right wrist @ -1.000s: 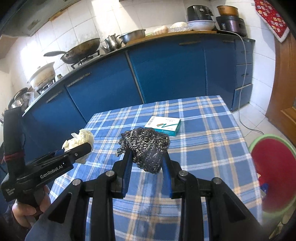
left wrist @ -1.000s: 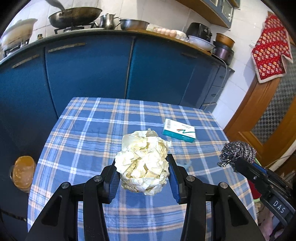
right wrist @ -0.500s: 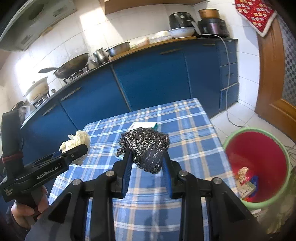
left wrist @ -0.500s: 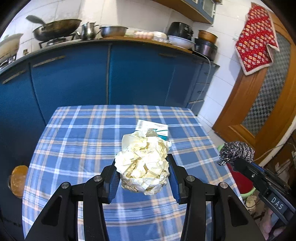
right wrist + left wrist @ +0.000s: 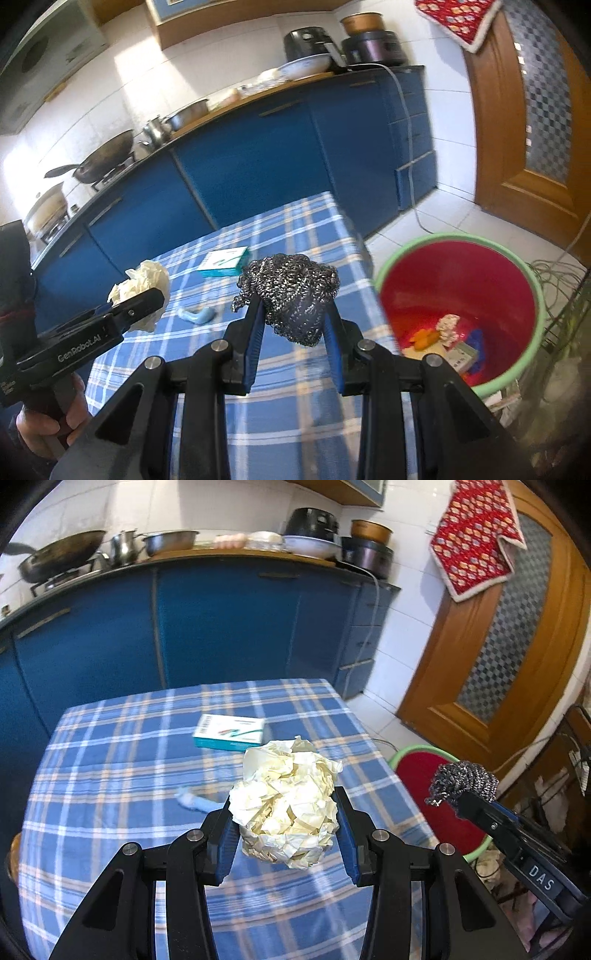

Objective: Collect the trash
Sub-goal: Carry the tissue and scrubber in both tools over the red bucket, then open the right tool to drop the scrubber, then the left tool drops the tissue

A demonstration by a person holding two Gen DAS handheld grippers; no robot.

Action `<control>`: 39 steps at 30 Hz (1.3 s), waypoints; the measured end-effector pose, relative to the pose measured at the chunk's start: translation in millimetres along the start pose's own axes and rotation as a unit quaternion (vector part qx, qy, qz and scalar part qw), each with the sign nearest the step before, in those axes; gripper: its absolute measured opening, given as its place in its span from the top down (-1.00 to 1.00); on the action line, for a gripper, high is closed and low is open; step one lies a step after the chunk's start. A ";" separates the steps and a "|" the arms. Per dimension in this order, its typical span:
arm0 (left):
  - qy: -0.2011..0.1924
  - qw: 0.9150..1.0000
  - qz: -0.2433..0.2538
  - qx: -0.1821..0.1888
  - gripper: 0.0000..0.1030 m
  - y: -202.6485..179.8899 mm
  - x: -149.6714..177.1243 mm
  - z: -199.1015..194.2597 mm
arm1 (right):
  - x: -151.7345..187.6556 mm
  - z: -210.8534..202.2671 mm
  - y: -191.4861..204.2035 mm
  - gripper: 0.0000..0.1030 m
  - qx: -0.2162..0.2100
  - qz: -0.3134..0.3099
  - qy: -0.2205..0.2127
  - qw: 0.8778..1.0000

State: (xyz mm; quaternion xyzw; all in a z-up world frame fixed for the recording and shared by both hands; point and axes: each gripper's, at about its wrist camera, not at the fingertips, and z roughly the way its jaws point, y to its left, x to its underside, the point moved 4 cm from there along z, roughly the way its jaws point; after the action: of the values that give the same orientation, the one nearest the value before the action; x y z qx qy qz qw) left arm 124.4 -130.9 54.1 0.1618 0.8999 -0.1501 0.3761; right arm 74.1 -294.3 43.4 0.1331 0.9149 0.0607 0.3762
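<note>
My left gripper is shut on a crumpled ball of cream paper and holds it above the blue checked tablecloth. My right gripper is shut on a steel wool scourer, held above the table's right edge. The scourer also shows in the left wrist view, and the paper ball in the right wrist view. A red bin with a green rim stands on the floor right of the table, with several scraps inside. It also shows in the left wrist view.
A teal and white box and a small pale blue scrap lie on the table. Blue cabinets with pots and a wok stand behind. A wooden door is at the right, and cables lie by the bin.
Both grippers have swung to the right with their loads. The red bin has come further into both views and looks nearer.
</note>
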 end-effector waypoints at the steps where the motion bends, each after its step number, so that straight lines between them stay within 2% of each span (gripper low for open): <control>1: 0.001 1.000 0.004 0.005 0.07 -5.5 0.9 2.6 | 0.1 -0.9 -4.8 0.35 0.004 0.004 -0.001 1.000; 10: 0.026 0.998 0.037 0.033 0.07 -47.2 9.4 31.7 | 3.8 -4.6 -52.7 0.34 0.056 0.037 -0.002 0.998; 22: 0.042 0.995 0.073 0.055 0.07 -91.9 8.4 59.4 | 12.9 8.2 -103.6 0.33 0.099 0.063 0.022 0.993; 36: 0.067 0.990 0.104 0.067 0.07 -128.0 13.4 90.7 | 24.5 31.5 -146.3 0.15 0.104 0.100 0.049 0.988; 39: 0.072 0.989 0.110 0.070 0.07 -134.7 15.0 95.5 | 24.8 30.2 -151.1 0.05 0.103 0.106 0.046 0.988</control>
State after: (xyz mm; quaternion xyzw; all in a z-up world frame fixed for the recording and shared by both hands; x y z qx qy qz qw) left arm 120.0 -287.3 -0.9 0.2961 0.8885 -0.1583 0.3127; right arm 48.6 -431.3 -26.6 0.2640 0.9134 0.0119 0.3096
